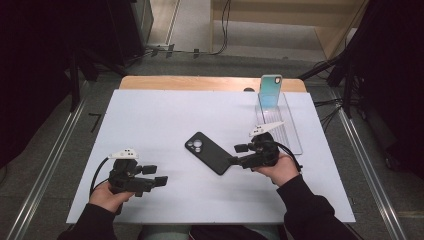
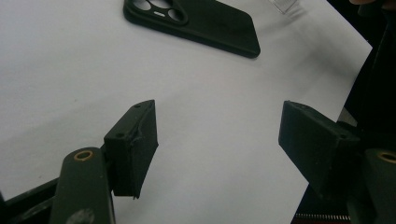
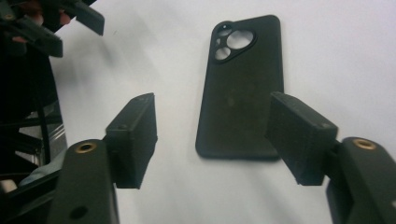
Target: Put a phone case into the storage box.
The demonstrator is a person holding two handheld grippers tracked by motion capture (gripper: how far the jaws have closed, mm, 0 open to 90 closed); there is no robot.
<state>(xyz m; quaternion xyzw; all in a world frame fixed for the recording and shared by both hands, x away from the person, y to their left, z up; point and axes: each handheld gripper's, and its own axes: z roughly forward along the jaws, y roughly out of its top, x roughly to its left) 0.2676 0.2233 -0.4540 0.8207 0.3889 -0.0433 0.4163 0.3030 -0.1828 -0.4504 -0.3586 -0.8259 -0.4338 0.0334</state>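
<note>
We start at the right tool (image 1: 239,154), held just right of the tabletop's middle: its jaws stand apart with nothing clamped between them. In the right gripper view they hang above the near end of the black phone case (image 3: 243,88), one jaw crossing the case's corner in the picture, and we cannot tell whether it touches. The case lies flat and free on the white tabletop (image 1: 150,120).

Look at that case: matte black, slim, rounded at the corners, back side up, with a camera cutout of three round openings at its far-left end. A few faint dusty smudges show on its back. From above, it sits near the middle of the tabletop, lying aslant from far-left to near-right, with its near-right corner by the right tool's jaws.

Over to the left tool (image 1: 159,176), at the near-left: jaws wide apart, holding nothing, bare white surface between them, well apart from the case.

Farther out, at the far right, a turquoise phone (image 1: 270,91) stands upright in a clear stand (image 1: 290,130).
</note>
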